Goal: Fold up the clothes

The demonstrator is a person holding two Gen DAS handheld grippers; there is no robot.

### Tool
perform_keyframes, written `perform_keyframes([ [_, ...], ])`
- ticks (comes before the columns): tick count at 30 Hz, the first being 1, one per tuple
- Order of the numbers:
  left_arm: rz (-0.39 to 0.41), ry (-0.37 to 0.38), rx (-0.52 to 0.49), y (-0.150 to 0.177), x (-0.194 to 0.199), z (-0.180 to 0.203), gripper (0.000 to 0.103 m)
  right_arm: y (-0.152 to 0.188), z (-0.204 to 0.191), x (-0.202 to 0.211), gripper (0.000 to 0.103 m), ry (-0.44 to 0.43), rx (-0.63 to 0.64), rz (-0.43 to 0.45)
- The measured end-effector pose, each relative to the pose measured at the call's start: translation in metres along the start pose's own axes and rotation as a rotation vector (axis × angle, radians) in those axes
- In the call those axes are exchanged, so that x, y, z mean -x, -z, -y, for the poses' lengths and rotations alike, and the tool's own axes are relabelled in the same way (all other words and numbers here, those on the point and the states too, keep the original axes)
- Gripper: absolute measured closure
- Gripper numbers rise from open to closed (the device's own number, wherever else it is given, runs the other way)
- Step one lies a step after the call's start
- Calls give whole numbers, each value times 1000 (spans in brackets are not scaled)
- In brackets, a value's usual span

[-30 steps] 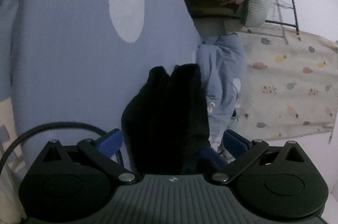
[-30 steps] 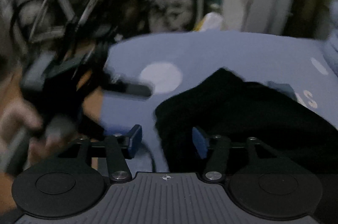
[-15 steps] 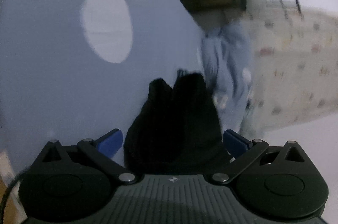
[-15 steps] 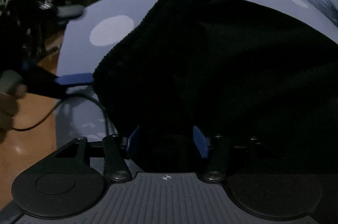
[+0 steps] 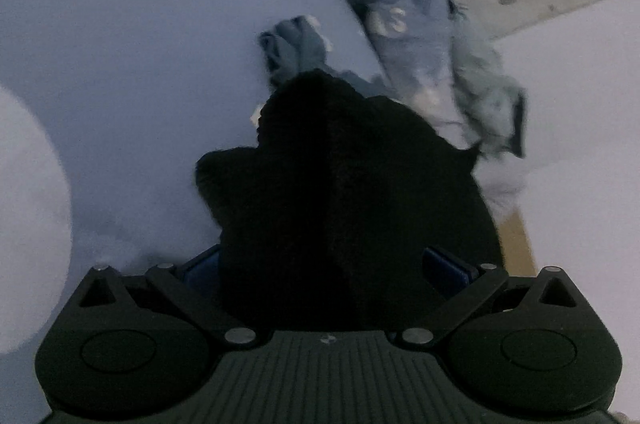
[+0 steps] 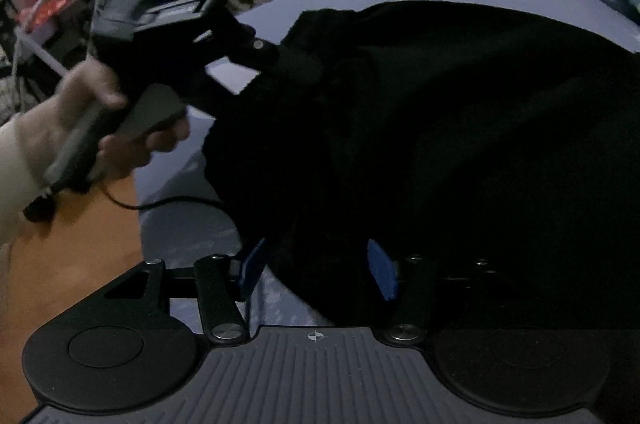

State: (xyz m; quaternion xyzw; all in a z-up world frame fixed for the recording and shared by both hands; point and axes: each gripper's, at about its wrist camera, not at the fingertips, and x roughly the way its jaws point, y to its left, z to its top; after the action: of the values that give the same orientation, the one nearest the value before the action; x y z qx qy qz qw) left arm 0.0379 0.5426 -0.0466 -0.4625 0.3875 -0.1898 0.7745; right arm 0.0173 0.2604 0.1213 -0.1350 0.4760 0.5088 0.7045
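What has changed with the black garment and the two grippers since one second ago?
The black garment now fills more of both views, spread on the blue sheet. The left gripper has swung over to the garment's edge. The right gripper still straddles the fabric, as before.

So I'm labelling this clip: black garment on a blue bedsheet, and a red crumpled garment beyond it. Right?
Not quite. The crumpled garment beyond the black garment is light blue, not red, as the left wrist view shows. The blue bedsheet part is right.
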Motion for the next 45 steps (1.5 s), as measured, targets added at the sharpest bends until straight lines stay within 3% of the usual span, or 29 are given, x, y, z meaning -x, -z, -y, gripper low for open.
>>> perform_keyframes([
  [3, 8, 16, -16, 4, -1, -2, 0, 11, 1, 16, 42, -6, -30, 26],
  [4, 13, 3, -18, 7, -1, -1, 5, 16, -2, 22, 40, -7, -35, 34],
  [6, 23, -21, -22, 11, -1, 1, 74, 23, -3, 33, 34, 0, -41, 52],
  [10, 122, 14, -82, 29, 11, 15, 76, 29, -5, 59, 30, 32, -41, 97],
  [13, 274, 96, -12, 50, 37, 35, 77, 31, -10, 74, 27, 115, 1, 149],
  [15, 372, 178, 66, 64, 54, 50, 77, 37, -23, 84, 27, 220, 106, 198],
  [21, 488, 346, 179, 76, 77, 93, 77, 65, -70, 76, 14, 536, 530, 290],
  [26, 535, 347, 265, 69, 76, 110, 77, 76, -101, 30, 13, 661, 742, 361],
  [28, 543, 332, 249, 69, 78, 115, 77, 75, -111, 8, 13, 751, 779, 437],
  [31, 534, 278, 218, 56, 68, 129, 77, 62, -118, -32, 14, 866, 776, 464],
  [33, 507, 216, 148, 48, 78, 135, 77, 44, -120, -49, 22, 866, 718, 459],
  [34, 495, 174, 112, 44, 85, 139, 77, 35, -121, -57, 61, 858, 687, 453],
  [35, 491, 148, 91, 41, 95, 141, 77, 26, -123, -61, 90, 839, 649, 449],
  [42, 558, -24, -13, 19, 179, 166, 78, -30, -190, -58, 92, 590, 600, 529],
  [45, 556, -120, -1, 15, 198, 161, 78, -50, -204, -61, 81, 450, 549, 496],
])
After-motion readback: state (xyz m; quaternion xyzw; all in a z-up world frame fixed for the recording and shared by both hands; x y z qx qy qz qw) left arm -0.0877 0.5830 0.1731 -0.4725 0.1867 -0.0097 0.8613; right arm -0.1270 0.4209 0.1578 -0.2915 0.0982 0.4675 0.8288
